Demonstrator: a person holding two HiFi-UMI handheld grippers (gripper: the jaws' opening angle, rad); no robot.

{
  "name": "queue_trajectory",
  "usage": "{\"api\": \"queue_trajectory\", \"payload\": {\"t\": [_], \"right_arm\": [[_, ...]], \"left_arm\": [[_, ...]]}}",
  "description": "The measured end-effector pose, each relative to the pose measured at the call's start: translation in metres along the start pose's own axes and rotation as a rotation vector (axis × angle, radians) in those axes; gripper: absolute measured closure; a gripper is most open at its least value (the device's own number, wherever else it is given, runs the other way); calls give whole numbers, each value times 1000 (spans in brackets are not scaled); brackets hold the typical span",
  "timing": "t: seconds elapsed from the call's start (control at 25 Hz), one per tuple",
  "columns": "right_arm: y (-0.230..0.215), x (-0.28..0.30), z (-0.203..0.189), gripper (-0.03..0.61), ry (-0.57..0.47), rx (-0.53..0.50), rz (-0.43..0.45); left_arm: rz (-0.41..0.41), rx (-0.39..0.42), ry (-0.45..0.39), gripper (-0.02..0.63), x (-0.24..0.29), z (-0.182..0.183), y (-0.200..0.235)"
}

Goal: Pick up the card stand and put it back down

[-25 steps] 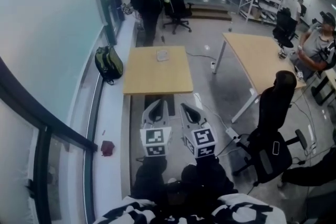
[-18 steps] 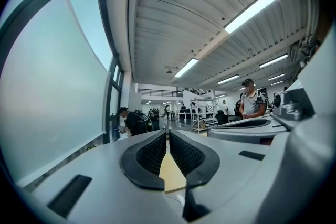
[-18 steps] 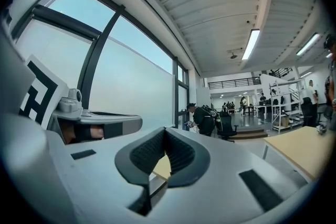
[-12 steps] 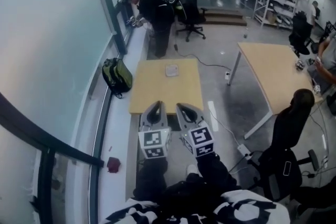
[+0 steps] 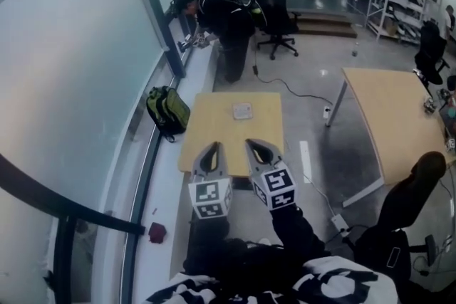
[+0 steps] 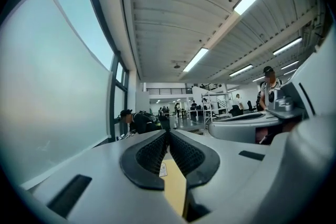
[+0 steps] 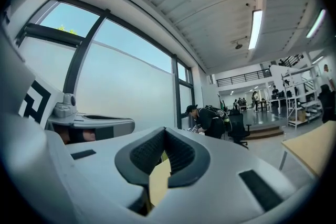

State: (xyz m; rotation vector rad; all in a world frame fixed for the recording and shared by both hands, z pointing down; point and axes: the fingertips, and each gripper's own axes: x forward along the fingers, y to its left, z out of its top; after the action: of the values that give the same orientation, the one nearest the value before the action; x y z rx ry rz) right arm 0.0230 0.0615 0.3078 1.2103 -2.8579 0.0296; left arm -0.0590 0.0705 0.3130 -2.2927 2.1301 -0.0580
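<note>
The card stand (image 5: 242, 110) sits on the small wooden table (image 5: 206, 142), approx. mid-width and toward the far edge, w/ nothing touching it. In the left gripper view a small pale item, prob. the same stand, shows low in the gap under the pads (image 6: 163, 169).

The left gripper (image 5: 211, 153) and right gripper (image 5: 258, 151) are side by side over the table's near edge, both pointing at the stand but well apart from it. Left gripper (image 6: 167, 134): jaws closed tip to tip, nothing btwn them. Right gripper (image 7: 164, 131): same, jaws together and empty.

A green backpack (image 5: 168, 109) lies on the floor just left of the table by the window. Beyond the table a person (image 5: 224, 14) bends toward the sill, w/ an office chair (image 5: 278, 11) behind. A second table (image 5: 395, 117) stands to the right.
</note>
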Motion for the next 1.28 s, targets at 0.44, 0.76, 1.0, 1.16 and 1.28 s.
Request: {"api": "queue_trajectory", "payload": {"t": [0.44,0.76,1.0,1.16,1.28], "right_arm": [[-62,56,-25,560,48,31,-34],[-142,113,2,560,8,7,-239],[-153,183,6,560,-3,-21,-284],[-155,222,6,560,-12,-29,-288],[-156,240,-3,560,26,-43,-298]], "left_arm": [[-84,10,47,592,105,-18,-9],[-266,15,-20,592,210,7,-11],[-306,5,-99,592,270,32,36],[-323,-7,-74,592,302,17,58],[-347,-25,-40,592,319,1,68]]}}
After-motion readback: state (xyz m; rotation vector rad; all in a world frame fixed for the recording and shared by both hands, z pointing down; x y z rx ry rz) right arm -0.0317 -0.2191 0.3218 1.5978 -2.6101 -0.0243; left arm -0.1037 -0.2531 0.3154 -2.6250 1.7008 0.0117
